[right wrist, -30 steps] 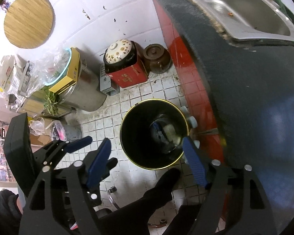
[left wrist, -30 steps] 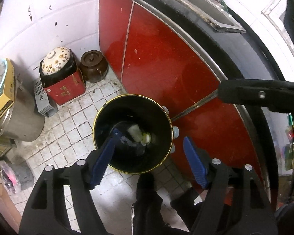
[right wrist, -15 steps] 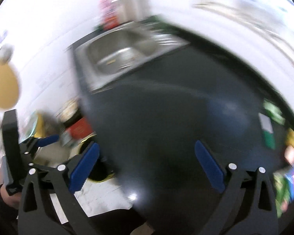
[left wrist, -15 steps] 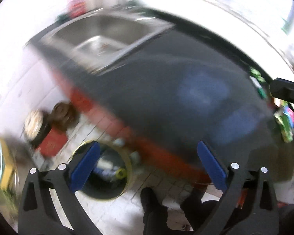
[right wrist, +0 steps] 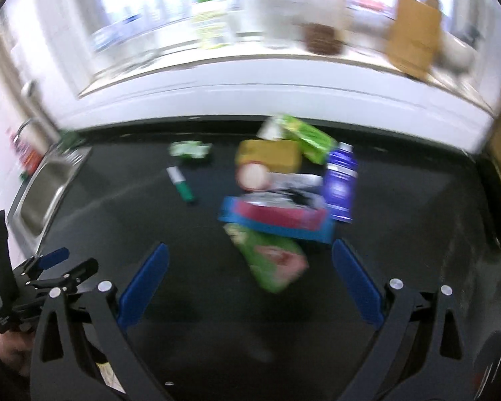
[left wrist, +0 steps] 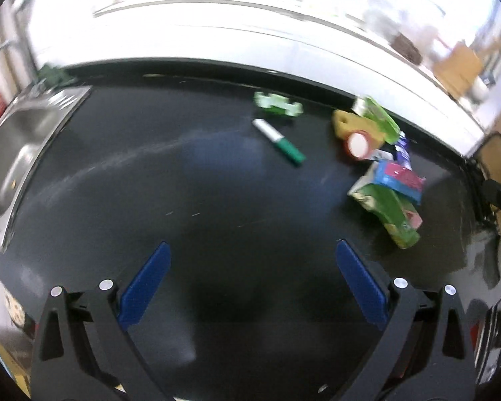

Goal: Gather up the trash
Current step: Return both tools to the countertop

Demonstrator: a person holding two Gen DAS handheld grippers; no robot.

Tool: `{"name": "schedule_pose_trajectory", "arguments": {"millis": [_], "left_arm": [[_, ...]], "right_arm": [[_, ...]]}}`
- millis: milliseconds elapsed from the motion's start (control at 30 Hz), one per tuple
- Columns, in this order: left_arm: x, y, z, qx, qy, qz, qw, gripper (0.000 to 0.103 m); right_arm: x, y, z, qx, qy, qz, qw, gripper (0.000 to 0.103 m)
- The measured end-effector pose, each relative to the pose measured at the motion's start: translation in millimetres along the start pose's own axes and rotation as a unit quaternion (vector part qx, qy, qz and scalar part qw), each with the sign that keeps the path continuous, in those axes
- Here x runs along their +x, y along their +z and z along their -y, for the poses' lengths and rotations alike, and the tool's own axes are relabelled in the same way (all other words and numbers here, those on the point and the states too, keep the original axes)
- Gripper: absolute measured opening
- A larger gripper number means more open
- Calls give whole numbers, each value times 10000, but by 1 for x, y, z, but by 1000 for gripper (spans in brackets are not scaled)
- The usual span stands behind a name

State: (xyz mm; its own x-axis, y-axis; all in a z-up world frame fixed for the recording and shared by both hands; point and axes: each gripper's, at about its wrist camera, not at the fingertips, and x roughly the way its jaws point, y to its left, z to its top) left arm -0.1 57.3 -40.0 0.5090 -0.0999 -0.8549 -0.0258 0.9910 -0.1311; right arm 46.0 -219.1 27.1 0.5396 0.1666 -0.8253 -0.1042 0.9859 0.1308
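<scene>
Trash lies on the black counter (left wrist: 183, 200) ahead of both grippers. In the left wrist view I see a green-capped marker (left wrist: 279, 142), a green-white wrapper (left wrist: 277, 105), a yellow box (left wrist: 347, 122), a blue-pink box (left wrist: 399, 180) and a green pouch (left wrist: 389, 214). My left gripper (left wrist: 252, 260) is open over bare counter, left of the pile. In the right wrist view the green pouch (right wrist: 270, 260) lies below and between the fingers of my open right gripper (right wrist: 249, 249), apart from them. Behind it are the blue-pink box (right wrist: 277, 220), a blue packet (right wrist: 340, 183) and the marker (right wrist: 180, 183).
A steel sink (left wrist: 13, 153) is set into the counter's left end. A white wall and a window sill run behind, with a green bottle (right wrist: 205, 10) and a cardboard piece (right wrist: 414, 40). My left gripper (right wrist: 70, 264) shows at the lower left of the right wrist view.
Both grippers swung up from the black bin on the floor to above the counter, rolling as they went. Their jaws stand wider than a second ago.
</scene>
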Motion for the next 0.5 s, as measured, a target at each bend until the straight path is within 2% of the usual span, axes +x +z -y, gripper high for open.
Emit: {"name": "schedule_pose_trajectory", "arguments": {"millis": [133, 500], "left_arm": [[11, 7, 27, 165, 37, -75, 9998, 96], [57, 45, 44, -97, 338, -292, 9990, 96]], "right_arm": [[1, -3, 37, 269, -100, -41, 9996, 95], [27, 14, 67, 377, -93, -146, 9991, 95]]}}
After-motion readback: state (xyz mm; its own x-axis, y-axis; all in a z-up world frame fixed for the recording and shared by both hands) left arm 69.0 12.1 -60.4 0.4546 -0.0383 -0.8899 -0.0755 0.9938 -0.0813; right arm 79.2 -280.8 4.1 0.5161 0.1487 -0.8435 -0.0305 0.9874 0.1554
